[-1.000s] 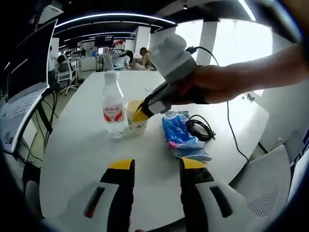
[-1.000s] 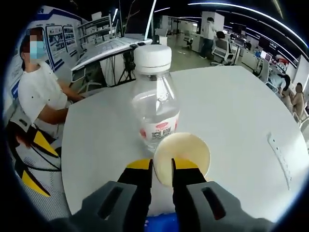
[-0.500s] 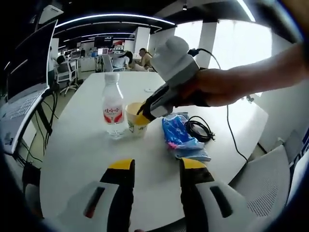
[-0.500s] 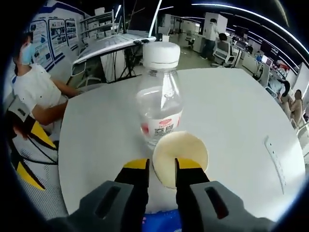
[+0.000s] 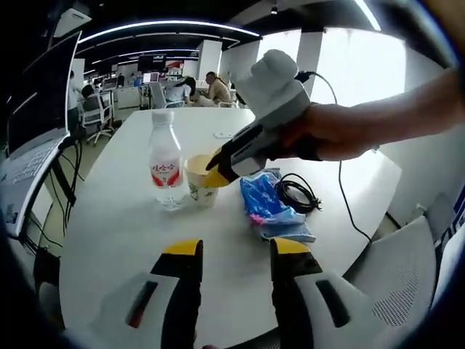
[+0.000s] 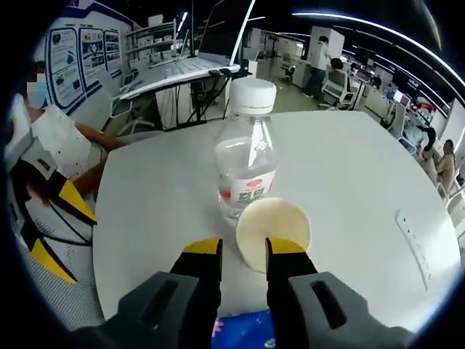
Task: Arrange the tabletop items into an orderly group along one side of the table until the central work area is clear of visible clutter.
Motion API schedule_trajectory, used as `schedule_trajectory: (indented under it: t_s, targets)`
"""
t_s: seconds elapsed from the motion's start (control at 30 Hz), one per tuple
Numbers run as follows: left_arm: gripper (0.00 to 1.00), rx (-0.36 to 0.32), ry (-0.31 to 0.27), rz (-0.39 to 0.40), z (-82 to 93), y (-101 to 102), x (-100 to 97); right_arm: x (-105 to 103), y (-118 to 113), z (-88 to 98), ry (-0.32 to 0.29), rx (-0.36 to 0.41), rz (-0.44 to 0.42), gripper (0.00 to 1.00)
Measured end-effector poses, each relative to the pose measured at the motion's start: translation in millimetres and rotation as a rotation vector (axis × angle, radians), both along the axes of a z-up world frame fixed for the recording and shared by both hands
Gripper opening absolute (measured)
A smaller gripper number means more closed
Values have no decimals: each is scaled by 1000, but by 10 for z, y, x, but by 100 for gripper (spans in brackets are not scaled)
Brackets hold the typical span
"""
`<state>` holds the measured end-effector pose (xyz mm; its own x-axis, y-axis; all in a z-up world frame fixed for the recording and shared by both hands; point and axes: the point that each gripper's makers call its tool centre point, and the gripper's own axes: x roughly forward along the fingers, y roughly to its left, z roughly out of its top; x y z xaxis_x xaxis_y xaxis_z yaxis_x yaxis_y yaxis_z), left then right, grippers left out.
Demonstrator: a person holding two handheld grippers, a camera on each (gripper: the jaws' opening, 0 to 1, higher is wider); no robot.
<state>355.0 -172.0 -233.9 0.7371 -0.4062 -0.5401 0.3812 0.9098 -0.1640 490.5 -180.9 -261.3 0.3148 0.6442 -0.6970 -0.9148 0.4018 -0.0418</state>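
A clear water bottle (image 5: 166, 161) with a white cap and red label stands on the round white table (image 5: 123, 233). A yellow paper cup (image 5: 200, 178) stands right beside it. A blue packet (image 5: 270, 205) and a coiled black cable (image 5: 298, 193) lie to the cup's right. A hand holds my right gripper (image 5: 216, 167) at the cup's rim. In the right gripper view that gripper (image 6: 243, 251) is open, its jaws straddling the near rim of the cup (image 6: 275, 229), with the bottle (image 6: 248, 156) just behind. My left gripper (image 5: 236, 247) hangs open over the near table edge, holding nothing.
A white chair (image 5: 403, 276) stands at the table's right. A laptop (image 5: 29, 145) sits on a desk at the left. In the right gripper view a seated person (image 6: 51, 145) is at the left, and a white strip (image 6: 410, 240) lies on the table.
The right gripper's jaws have spread wider around the cup's rim and it has drawn back a little from the bottle. The left gripper has stayed put.
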Motion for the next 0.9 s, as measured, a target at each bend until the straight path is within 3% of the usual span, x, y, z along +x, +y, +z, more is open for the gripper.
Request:
schedule_trajectory:
  t_s: [0.33,0.63,0.9]
  targets:
    - [36,-6,14,-9,-47,-49,6,-74,-212,297,21,119,-63,23]
    - [36,1,21,-22,-74,-109,29,-68,-507,530,-6,168,-100,24]
    - [36,4,20,-38,-50,-184,53,-121,-880,542,3,191,-184,23]
